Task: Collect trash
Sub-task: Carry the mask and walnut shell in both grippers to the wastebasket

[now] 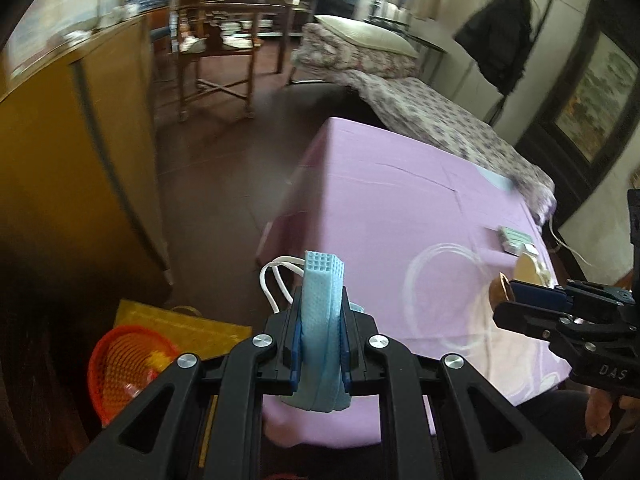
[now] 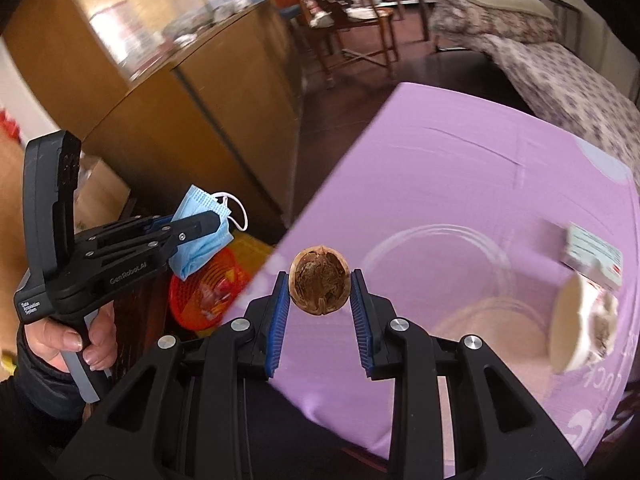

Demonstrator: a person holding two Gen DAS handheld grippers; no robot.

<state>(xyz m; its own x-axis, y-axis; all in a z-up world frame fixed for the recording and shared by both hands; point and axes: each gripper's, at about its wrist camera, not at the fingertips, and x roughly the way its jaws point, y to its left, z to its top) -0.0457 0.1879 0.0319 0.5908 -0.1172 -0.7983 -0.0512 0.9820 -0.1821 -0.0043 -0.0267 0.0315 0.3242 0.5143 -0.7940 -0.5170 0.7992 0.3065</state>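
The left gripper (image 1: 320, 312) sat at the lower centre of its own wrist view, its blue-padded jaws closed tight on a folded face mask (image 1: 322, 320) that stood up between them. In the right wrist view it appeared at the left of the frame, black and angled toward the upper right, its handle wrapped by the person's left hand (image 2: 76, 344) in a dark sleeve at the lower left. The right gripper (image 2: 320, 304) filled the lower centre of its view, jaws narrowly apart and pinching a walnut shell half (image 2: 319, 285) at the fingertips.
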